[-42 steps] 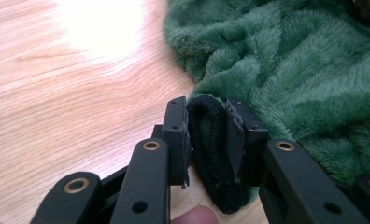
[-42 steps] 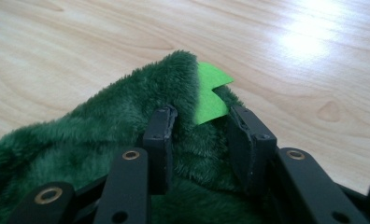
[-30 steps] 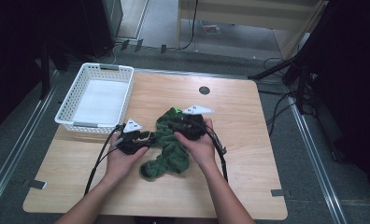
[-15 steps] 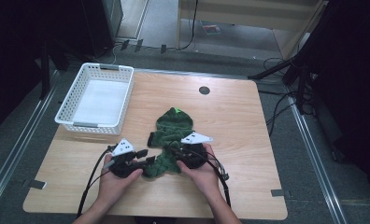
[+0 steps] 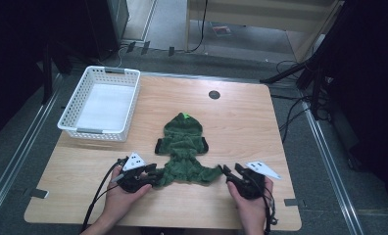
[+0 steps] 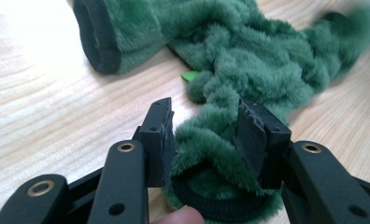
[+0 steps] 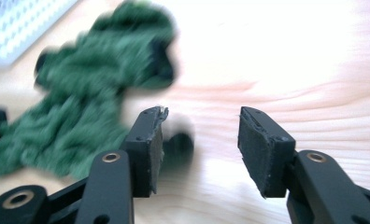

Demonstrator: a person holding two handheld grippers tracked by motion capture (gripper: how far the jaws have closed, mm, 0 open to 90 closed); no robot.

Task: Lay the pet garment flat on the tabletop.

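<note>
Spreading of green fleece garment (image 5: 184, 147) flat on table (image 5: 241, 122) is being done; left gripper (image 6: 205, 135) is being kept clamped on near cuff; right gripper (image 7: 201, 140), jaws just opening, nothing between; hem should be regripped, pulled evenly, sideways

- Left gripper (image 5: 155, 176): black body, grey three-cornered plate on top, black cable trailing back.
- Right gripper (image 5: 227, 172): same black build and plate.
- Jaws: black bars with brass-ringed rivets, small screw holes, worn dark pads.
- Forearms bare, no sleeves.
</note>
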